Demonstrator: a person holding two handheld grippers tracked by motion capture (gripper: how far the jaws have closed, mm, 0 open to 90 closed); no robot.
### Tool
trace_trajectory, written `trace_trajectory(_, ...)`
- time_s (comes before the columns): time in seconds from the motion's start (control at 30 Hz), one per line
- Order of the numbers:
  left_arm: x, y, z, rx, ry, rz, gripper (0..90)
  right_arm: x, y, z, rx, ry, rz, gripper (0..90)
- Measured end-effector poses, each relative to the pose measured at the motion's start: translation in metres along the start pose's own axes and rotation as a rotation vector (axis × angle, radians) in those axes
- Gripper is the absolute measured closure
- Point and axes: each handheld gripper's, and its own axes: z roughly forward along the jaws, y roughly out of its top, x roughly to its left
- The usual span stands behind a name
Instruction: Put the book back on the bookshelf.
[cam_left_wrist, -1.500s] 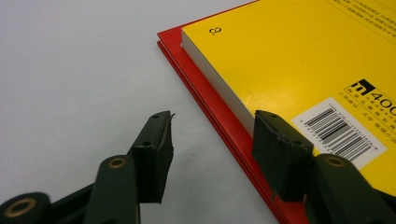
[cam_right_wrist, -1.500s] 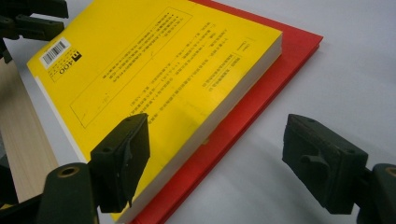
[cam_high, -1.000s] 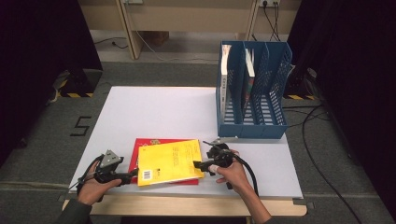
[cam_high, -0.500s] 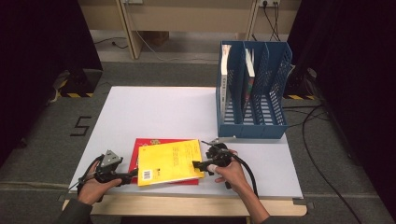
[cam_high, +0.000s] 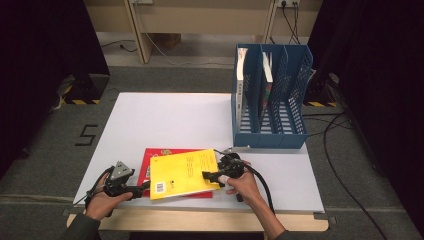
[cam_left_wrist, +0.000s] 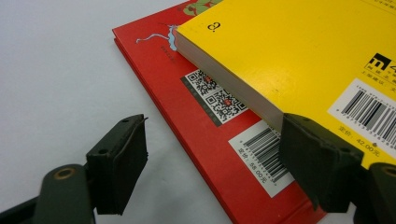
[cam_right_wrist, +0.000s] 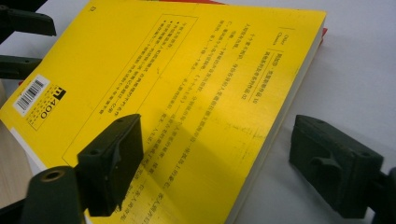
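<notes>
Near the desk's (cam_high: 165, 115) front edge, a yellow book (cam_high: 182, 172) lay cover-down, askew on a red book (cam_high: 150, 162), long axis running left to right. Both tongs stood released and had just been shifting, the left tongs (cam_high: 142, 187) narrowing with the yellow book's near-left corner between them, the right tongs (cam_high: 210, 176) widening astride its right edge, pads apart from it. Each hand was equally close. Most of the red book was hidden. A blue file rack (cam_high: 270, 95) stood far right.
</notes>
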Motion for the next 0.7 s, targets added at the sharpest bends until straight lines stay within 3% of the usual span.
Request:
trace_trajectory(0.2,-0.005,0.001,0.002,-0.003,-0.022,-0.002,23.5,0.005,-0.001,0.002,-0.005,-0.002,0.018,12.3)
trace_trajectory(0.4,-0.005,0.001,0.001,-0.002,-0.018,-0.001,23.7,0.005,-0.006,0.000,-0.046,-0.028,0.059,21.7)
trace_trajectory(0.53,-0.005,0.001,0.002,-0.006,-0.018,-0.012,23.4,-0.001,-0.010,-0.004,-0.090,-0.013,0.169,35.0)
trace_trajectory(0.7,-0.004,0.001,0.003,0.001,-0.018,-0.017,21.4,-0.007,-0.013,-0.009,-0.130,0.017,0.254,47.8)
